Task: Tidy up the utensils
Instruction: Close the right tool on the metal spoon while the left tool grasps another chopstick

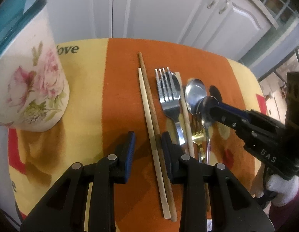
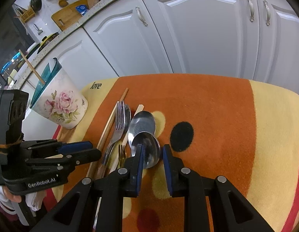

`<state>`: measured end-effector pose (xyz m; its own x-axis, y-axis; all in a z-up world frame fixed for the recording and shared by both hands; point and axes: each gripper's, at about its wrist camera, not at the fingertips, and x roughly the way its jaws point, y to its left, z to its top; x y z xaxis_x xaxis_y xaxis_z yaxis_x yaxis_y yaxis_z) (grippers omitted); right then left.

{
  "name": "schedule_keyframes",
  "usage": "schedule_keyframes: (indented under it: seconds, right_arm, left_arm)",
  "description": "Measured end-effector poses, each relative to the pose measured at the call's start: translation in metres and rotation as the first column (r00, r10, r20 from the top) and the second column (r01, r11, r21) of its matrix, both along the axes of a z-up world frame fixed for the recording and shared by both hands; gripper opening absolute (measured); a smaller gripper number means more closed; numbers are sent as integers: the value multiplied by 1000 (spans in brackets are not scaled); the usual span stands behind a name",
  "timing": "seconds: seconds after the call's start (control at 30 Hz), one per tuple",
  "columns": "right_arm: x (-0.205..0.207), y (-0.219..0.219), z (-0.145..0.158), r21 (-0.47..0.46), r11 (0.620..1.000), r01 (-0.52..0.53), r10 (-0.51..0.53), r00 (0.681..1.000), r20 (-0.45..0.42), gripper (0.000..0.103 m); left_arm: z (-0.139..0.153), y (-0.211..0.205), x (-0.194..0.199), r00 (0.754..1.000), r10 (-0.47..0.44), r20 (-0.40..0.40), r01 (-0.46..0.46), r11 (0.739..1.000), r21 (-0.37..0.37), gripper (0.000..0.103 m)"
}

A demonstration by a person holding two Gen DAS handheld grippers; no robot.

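So over at 9 o'clock there's the floral holder [image 1: 31, 89] with the teal rim, standing upright on the yellow part of the cloth [image 1: 83, 89], with one wooden stick [image 2: 31, 67] poking out of it in my right cam.

My left claw [image 1: 146, 150] is spread wide and holding nothing. The pale chopstick [image 1: 149, 119] and brown chopstick [image 1: 151, 104] lie side by side and run between its fingers toward 12 o'clock.

Just right of those is the silver fork [image 1: 167, 96], lying on top of a spoon [image 1: 175, 86]. Another pale chopstick [image 1: 185, 112] is tucked along its right edge. A small gold fork [image 1: 197, 135] sits near 6 o'clock of that pile.

At about 3 o'clock, my right claw [image 2: 152, 154] is part open around the bowl of the top spoon [image 2: 146, 148]. The left pad [image 2: 139, 164] is against it, the right pad is clear. Another big spoon [image 2: 142, 123] lies right behind it.
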<state>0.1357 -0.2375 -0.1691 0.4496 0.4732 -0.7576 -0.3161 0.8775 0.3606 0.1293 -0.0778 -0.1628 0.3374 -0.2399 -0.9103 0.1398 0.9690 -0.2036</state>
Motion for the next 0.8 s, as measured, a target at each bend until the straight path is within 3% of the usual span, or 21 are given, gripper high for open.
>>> schedule_keyframes:
  seconds: [0.17,0.53,0.8]
  right_arm:
    - [0,-1,2,22,1000,9,-9,1000,2,20]
    - [-1,-3,2,24,1000,10,-10,1000,-5,20]
    - [3,1,4,15,1000,-7,7,1000,1,20]
  left_arm:
    - [5,3,-4,1000,6,0,-6,999,-41,27]
    - [0,-8,-3,1000,-3,18,2,998,55,27]
    - [1,-3,13,1000,19,10,-19,999,27,26]
